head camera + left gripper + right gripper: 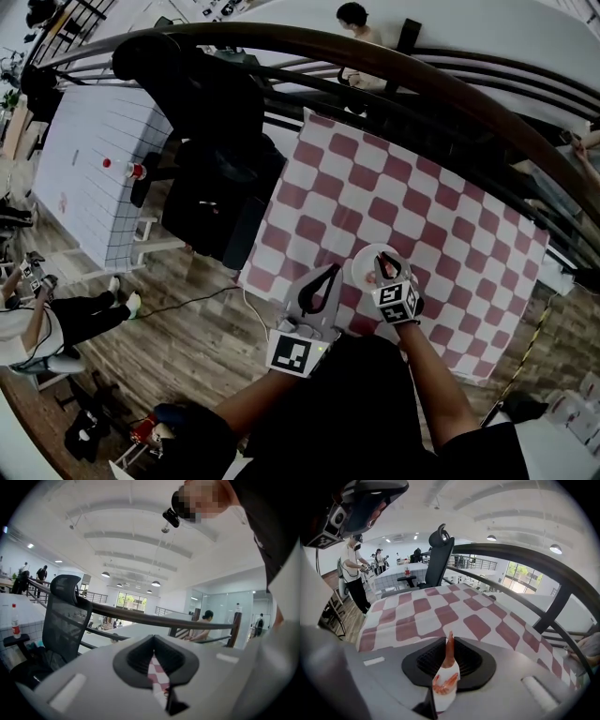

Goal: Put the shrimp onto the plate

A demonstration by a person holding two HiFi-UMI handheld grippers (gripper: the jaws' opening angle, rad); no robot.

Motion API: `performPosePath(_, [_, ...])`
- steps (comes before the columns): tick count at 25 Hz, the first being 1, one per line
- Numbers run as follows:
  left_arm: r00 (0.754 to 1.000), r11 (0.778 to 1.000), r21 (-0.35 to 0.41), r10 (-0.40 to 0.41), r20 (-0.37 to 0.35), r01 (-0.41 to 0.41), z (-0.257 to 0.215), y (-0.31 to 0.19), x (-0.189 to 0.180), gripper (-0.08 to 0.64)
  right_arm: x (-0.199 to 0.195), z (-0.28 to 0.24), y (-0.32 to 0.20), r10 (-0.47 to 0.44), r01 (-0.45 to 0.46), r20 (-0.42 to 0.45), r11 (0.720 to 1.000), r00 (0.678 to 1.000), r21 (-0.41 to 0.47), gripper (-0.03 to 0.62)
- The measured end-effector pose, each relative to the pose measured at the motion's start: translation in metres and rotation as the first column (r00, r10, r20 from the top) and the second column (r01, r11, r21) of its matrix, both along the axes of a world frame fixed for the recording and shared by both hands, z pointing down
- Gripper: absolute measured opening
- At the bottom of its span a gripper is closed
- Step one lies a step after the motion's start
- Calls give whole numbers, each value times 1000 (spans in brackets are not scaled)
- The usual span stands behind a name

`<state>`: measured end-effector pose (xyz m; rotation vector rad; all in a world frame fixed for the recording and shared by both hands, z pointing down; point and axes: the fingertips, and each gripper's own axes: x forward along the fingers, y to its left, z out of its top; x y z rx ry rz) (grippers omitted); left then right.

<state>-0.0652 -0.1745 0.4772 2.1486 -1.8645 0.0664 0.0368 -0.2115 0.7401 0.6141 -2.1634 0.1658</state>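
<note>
Right gripper (pixel 383 266) jaws clamped on the shrimp (pixel 449 652), over the white plate (pixel 362 270) on the checked cloth (pixel 422 206). Left gripper (pixel 333 272) just left, jaws together, empty.

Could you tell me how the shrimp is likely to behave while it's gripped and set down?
The shrimp stands straight while pinched in the right gripper, so it is probably fairly stiff. It looks small and thin, so likely light. Its curved body may rock or slide on the smooth plate.

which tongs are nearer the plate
Right. The right tongs are over the white plate, shut on the shrimp. The left tongs are shut and empty beside it, just off its left edge.
</note>
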Motion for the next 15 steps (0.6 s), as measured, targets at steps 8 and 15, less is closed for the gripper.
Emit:
performPosePath(8, [1000,1000,-22,-19,14,20,3,4,-2,9,3,27,-2,-26,26,-34,1000,999,-10,54])
performPosePath(15, [999,999,-36,-40,-3,40,5,0,-8,9,4,38,-4,1,-2,-20,1000,1000,-30,54])
